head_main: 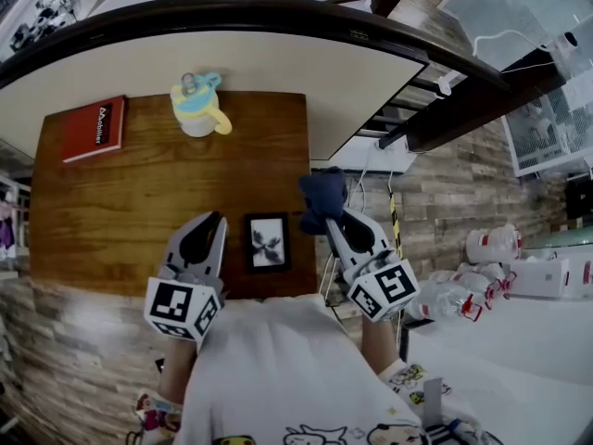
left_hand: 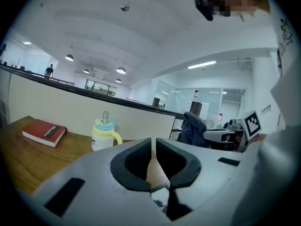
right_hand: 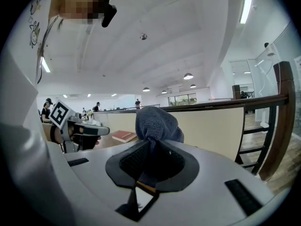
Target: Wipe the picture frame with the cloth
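Your right hand-held gripper (head_main: 331,222) clamps the soft, bunched cloth (head_main: 322,197). Your left hand-held gripper (head_main: 213,222) is nearly closed and empty. The picture frame (head_main: 267,241) lies flat on the bench (head_main: 139,202) between them. It's probably light, stiff and apt to slide, so steady its edge.

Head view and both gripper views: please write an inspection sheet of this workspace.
surface: wooden table, no stains seen.
job's things: picture frame lies flat near the front edge; dark blue cloth, bunched, is to its right and not on it.
clutter: red book at back left; cup with a yellow handle at the back.
grippers: left gripper shut, empty; right gripper shut on the cloth.
cables: thin white cable hangs beside the table's right edge.
surroundings: curved railing behind; white containers on the floor at right.
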{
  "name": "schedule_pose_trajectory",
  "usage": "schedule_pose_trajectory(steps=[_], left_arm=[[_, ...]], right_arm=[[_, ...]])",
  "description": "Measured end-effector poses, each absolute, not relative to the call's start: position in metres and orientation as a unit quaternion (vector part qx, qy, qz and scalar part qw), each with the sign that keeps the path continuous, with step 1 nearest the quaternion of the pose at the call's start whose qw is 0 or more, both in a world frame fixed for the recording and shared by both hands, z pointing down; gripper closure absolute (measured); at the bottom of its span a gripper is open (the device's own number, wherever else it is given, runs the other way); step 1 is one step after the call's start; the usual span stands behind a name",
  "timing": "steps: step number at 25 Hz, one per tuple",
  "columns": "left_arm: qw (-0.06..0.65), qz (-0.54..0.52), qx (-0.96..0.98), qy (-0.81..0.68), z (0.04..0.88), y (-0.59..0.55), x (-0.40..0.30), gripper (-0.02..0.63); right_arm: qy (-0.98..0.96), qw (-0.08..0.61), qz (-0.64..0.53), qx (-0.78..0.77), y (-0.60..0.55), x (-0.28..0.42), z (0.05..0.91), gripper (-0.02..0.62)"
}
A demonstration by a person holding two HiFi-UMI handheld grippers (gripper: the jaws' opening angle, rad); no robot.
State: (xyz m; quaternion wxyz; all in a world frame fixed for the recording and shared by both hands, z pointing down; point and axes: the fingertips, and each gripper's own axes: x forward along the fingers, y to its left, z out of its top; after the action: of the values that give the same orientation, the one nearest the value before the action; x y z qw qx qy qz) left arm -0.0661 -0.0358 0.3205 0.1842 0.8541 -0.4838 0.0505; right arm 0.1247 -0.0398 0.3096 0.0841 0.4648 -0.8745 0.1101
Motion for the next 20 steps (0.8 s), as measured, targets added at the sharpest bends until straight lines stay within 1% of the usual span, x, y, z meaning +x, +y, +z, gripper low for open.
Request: schedule_pose_trajectory(steps=[7, 20], left_arm=[[0.180, 0.049, 0.851, -0.492, 0.323, -0.037, -0.069, 0.600], [0.167, 0.061, 0.856, -0.486, 0.321, -0.043, -0.064, 0.601]], right_arm=[[-0.873, 0.091, 0.116, 0.466, -0.037, 0.124, 0.319, 0.549], [-0.869, 0.098, 0.118, 0.470, -0.041, 0.126, 0.323, 0.550]])
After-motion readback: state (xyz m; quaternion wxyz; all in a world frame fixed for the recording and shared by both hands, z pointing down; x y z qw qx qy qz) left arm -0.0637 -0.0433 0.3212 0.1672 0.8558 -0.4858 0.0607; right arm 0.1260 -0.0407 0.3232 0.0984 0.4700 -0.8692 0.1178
